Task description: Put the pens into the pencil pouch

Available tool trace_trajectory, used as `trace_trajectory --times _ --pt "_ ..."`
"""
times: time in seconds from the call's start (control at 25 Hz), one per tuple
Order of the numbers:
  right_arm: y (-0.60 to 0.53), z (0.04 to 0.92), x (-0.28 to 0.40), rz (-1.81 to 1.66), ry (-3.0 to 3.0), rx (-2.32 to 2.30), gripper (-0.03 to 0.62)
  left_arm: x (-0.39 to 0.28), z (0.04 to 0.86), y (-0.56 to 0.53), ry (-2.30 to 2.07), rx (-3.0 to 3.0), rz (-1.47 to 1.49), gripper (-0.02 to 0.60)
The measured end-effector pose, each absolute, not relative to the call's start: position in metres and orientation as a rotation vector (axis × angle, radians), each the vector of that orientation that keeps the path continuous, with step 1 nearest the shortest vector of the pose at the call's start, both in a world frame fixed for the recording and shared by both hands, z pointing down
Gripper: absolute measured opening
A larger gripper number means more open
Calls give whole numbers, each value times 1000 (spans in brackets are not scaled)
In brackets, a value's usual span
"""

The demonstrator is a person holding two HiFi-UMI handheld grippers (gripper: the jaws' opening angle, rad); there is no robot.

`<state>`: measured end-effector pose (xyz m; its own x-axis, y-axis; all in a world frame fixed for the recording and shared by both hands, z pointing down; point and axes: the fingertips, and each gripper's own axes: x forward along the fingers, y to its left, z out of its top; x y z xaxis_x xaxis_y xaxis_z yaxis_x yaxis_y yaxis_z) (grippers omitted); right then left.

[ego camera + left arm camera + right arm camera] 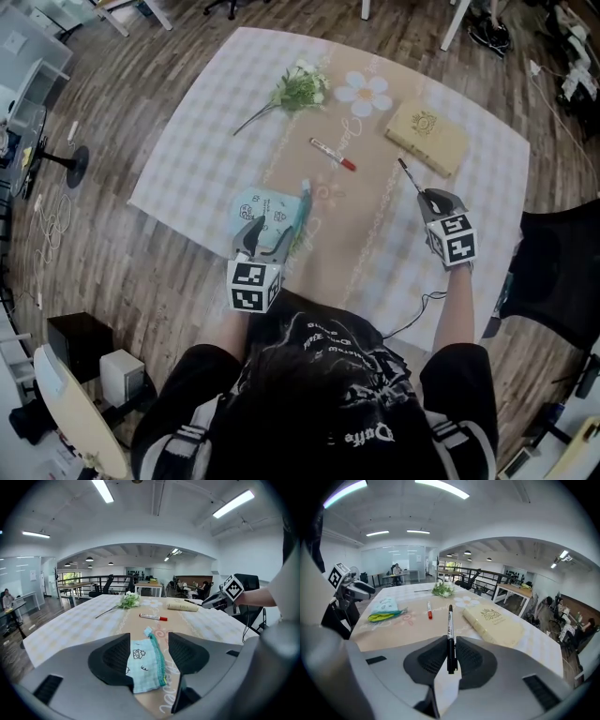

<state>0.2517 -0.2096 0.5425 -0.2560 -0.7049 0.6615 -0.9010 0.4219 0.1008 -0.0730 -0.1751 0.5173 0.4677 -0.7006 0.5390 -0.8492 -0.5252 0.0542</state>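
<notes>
A light blue pencil pouch (272, 211) with a green zip edge lies flat on the table. My left gripper (258, 234) is at its near end, and in the left gripper view the pouch (145, 660) lies between the spread jaws of that gripper (149, 644), which stands open. My right gripper (424, 195) hovers at the right of the table, shut on a black pen (450, 634) that points away along the jaws. A second pen with a red cap (333, 155) lies loose beyond the pouch, mid-table.
A cream book (427, 136) lies at the far right. A sprig of white flowers (295, 91) rests at the far side of the checked tablecloth (197, 141). A black chair (562, 272) stands off the table's right edge.
</notes>
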Motion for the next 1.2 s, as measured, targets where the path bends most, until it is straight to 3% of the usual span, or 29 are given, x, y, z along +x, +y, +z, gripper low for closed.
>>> trace_trajectory --times 0.48,1.2 --pt "-168 525 183 317 -2089 1279 67 -69 537 -163 -1286 2438 776 261" --pt "-119 552 140 463 -2098 1269 67 -61 603 -153 -1195 2345 1221 261"
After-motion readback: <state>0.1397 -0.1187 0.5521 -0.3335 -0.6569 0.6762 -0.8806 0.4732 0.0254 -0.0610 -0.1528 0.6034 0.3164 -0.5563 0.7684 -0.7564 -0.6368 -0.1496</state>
